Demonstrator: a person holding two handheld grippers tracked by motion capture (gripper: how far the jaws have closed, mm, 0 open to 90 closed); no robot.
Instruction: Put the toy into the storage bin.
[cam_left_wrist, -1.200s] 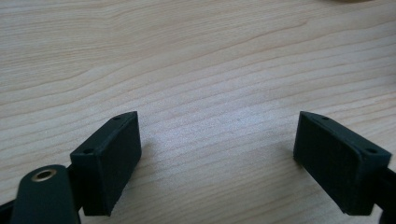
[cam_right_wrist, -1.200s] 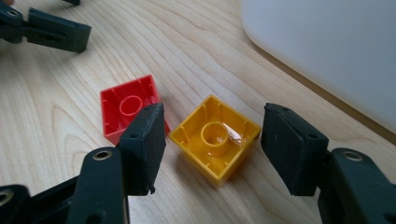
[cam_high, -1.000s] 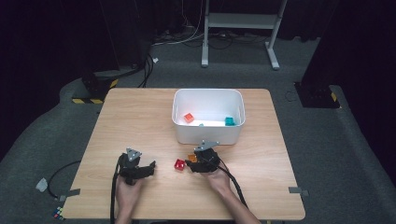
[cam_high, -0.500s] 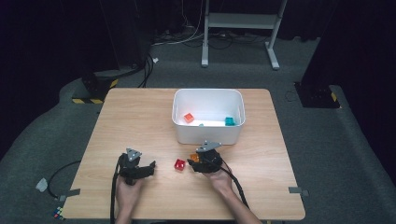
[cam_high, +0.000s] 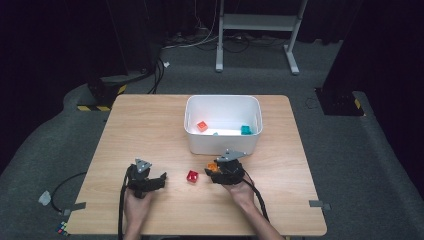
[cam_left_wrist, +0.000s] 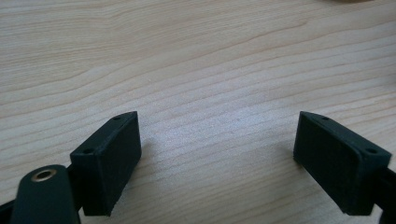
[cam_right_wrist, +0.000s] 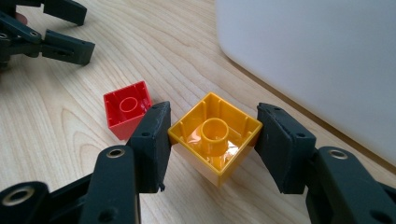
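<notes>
A yellow brick (cam_right_wrist: 215, 135), hollow underside toward the camera, sits between the pads of my right gripper (cam_right_wrist: 212, 140), which press on its two sides. In the high view that right gripper (cam_high: 215, 172) holds the yellow brick (cam_high: 211, 167) just in front of the white bin (cam_high: 223, 98). A red brick (cam_high: 192, 176) lies on the table to its left, also underside up (cam_right_wrist: 127, 108). My left gripper (cam_high: 162, 178) rests further left, its jaws wide open over bare wood (cam_left_wrist: 217, 158).
The white bin's wall (cam_right_wrist: 317, 60) stands close on the right of the held brick. Inside the bin lie an orange-red brick (cam_high: 202, 126) and a teal brick (cam_high: 245, 130). The wooden table (cam_high: 150, 130) has free room at left and back left.
My right gripper, with the yellow brick between its jaws, has shifted a little to the right, away from the red brick. The left gripper has stayed put.
</notes>
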